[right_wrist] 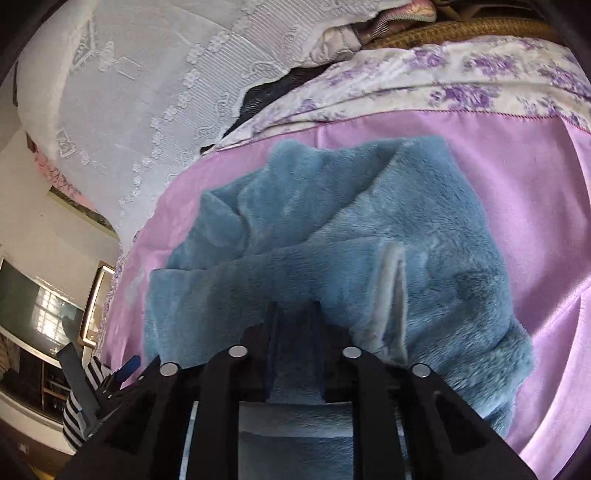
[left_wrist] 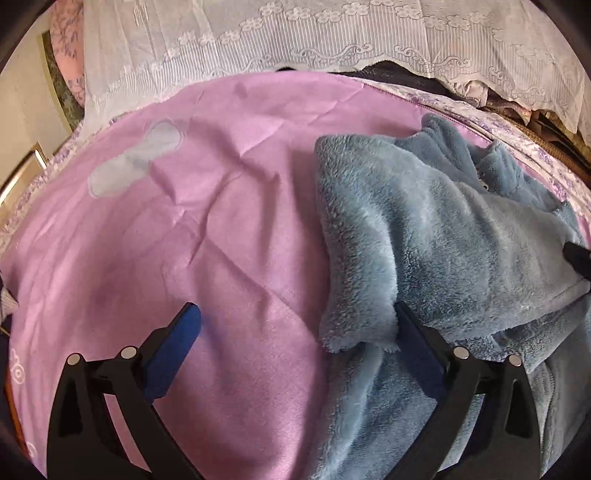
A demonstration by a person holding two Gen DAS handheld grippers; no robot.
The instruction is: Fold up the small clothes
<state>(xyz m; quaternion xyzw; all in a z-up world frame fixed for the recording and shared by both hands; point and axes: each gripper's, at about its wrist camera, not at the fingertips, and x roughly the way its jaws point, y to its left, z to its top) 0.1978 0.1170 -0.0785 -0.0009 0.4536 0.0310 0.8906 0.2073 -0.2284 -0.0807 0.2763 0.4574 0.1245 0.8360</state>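
Observation:
A small fluffy blue fleece jacket [left_wrist: 436, 236] lies rumpled on a pink sheet [left_wrist: 221, 206]; it also shows in the right wrist view [right_wrist: 369, 236]. My left gripper [left_wrist: 295, 317] is open, its fingers wide apart; the jacket's sleeve cuff [left_wrist: 354, 325] lies against its right finger [left_wrist: 413, 332], the left finger rests over bare sheet. My right gripper [right_wrist: 295, 314] has its fingers close together, pinching a fold of the blue jacket. Its tip shows at the far right of the left wrist view [left_wrist: 578, 256].
The pink sheet [right_wrist: 517, 177] covers a bed with a floral purple-and-white border [right_wrist: 461, 81]. White lace fabric [left_wrist: 295, 40] hangs behind. A wicker item [right_wrist: 461, 29] sits beyond the bed edge. A window and furniture [right_wrist: 40, 314] are at the left.

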